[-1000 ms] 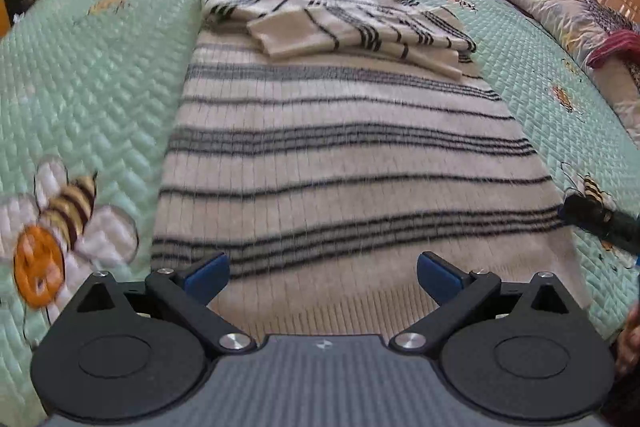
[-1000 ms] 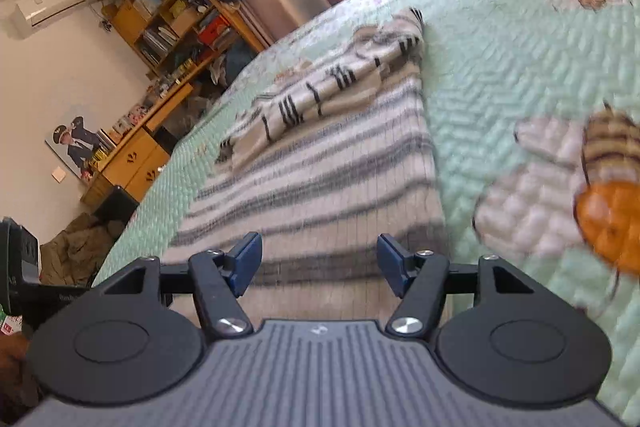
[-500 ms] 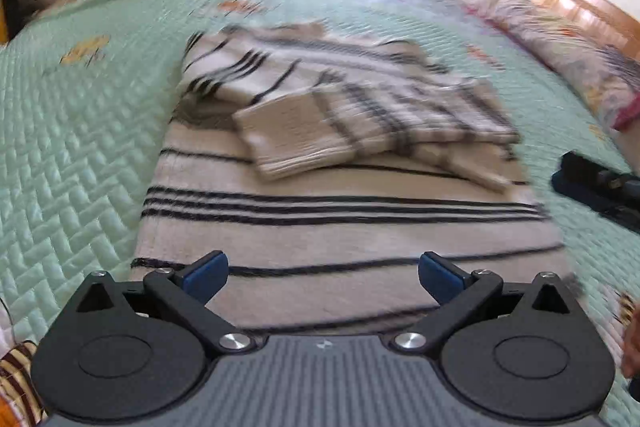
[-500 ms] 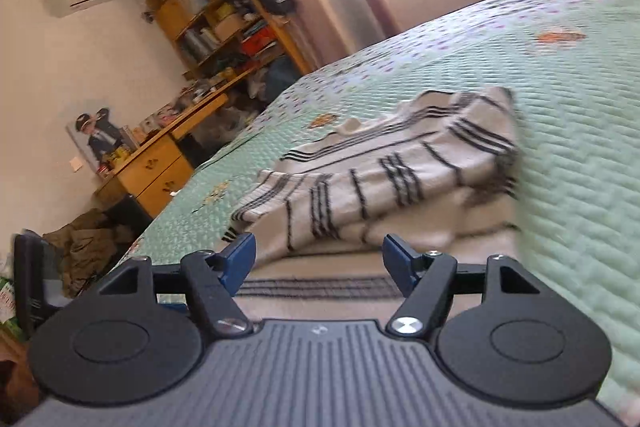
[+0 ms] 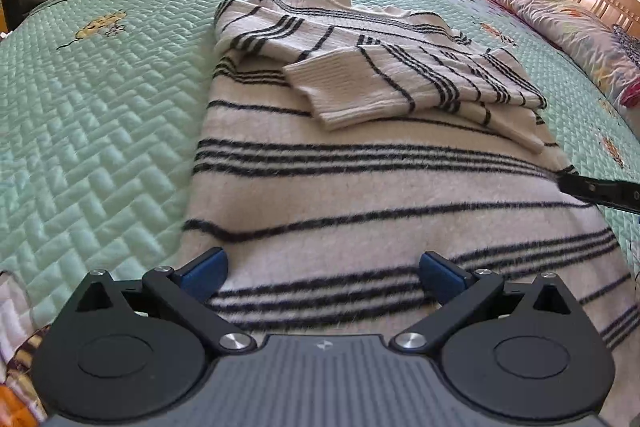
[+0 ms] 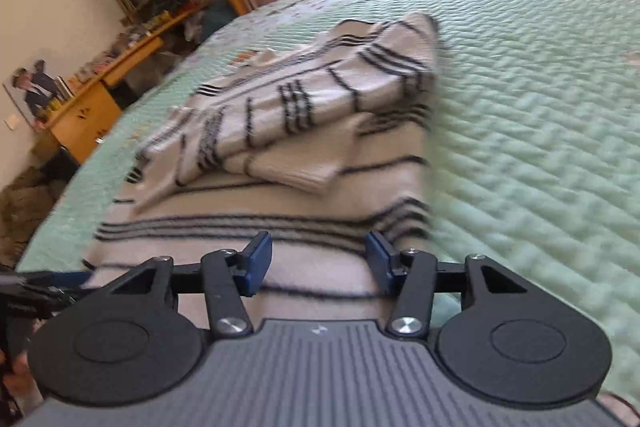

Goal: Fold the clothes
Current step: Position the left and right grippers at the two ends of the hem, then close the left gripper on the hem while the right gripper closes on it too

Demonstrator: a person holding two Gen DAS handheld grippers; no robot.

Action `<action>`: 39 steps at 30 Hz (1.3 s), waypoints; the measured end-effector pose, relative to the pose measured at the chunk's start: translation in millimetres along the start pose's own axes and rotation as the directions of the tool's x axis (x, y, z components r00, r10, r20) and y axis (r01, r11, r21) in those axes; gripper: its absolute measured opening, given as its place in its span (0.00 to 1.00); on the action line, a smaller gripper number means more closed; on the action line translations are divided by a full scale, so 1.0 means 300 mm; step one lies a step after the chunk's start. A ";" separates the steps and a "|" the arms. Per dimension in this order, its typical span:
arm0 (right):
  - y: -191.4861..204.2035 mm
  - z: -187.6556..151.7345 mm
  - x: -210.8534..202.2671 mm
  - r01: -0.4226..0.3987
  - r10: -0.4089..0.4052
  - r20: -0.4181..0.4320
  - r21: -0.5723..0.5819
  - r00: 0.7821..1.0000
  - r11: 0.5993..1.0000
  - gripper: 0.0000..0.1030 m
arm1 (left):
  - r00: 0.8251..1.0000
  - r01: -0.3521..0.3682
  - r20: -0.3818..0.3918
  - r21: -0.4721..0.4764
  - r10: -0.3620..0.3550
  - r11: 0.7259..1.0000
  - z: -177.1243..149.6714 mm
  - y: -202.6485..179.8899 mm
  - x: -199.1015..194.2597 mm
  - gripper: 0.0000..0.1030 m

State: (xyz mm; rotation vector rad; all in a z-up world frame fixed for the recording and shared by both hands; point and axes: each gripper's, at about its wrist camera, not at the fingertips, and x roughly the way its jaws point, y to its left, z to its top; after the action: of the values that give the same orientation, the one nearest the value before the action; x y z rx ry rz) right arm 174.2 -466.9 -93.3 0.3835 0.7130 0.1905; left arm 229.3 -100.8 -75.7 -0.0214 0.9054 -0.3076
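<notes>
With sleeves already folded across its upper part, the cream knitted sweater with black stripes (image 5: 360,187) is spread mid-bed on the green quilted bedspread (image 5: 100,107); since a second ago both hand-held grippers have been carried forward over its lower half, the left hand-held gripper (image 5: 322,269) wide and empty, the right hand-held gripper (image 6: 318,261) just narrowed without gripping, so a hem fold is judged next.

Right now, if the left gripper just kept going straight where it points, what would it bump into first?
Probably the striped sweater lying flat on the bed. The left gripper tilts down at it with its jaws open and nothing in between. The folded sleeves lie farther on; exact depth is hard to judge.
</notes>
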 end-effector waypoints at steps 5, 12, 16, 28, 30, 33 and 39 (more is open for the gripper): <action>-0.010 -0.066 -0.160 0.016 -0.016 0.020 0.035 1.000 0.999 0.66 | 0.998 0.027 0.063 -0.075 -0.022 0.997 -0.072 0.046 -0.161 0.95; -0.073 -0.275 -0.387 -0.081 0.085 -0.008 0.232 0.996 0.969 0.70 | 0.999 0.036 -0.026 -0.165 -0.040 0.986 -0.216 0.160 -0.259 0.97; -0.077 -0.370 -0.450 -0.143 0.156 -0.033 0.259 0.987 0.955 0.80 | 0.994 0.090 -0.047 -0.177 -0.099 0.980 -0.260 0.184 -0.282 0.99; -0.039 -0.450 -0.441 -0.309 0.335 -0.068 0.250 0.940 0.917 0.79 | 0.921 0.326 -0.120 -0.279 -0.370 0.903 -0.349 0.227 -0.277 0.98; -0.042 -0.458 -0.443 -0.338 0.364 -0.058 0.259 0.930 0.905 0.78 | 0.901 0.357 -0.143 -0.290 -0.409 0.888 -0.353 0.220 -0.269 0.98; -0.066 -0.469 -0.442 -0.376 0.401 -0.031 0.292 0.916 0.880 0.76 | 0.877 0.388 -0.149 -0.340 -0.457 0.856 -0.359 0.226 -0.256 0.98; -0.109 -0.467 -0.434 -0.426 0.452 0.008 0.348 0.892 0.835 0.74 | 0.854 0.412 -0.124 -0.435 -0.506 0.801 -0.364 0.256 -0.227 0.92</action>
State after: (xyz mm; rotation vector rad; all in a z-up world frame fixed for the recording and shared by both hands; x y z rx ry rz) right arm -14.8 -496.9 -125.4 0.8814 0.7248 0.5243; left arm 124.8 3.3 -102.5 -0.6049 1.1853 -0.5901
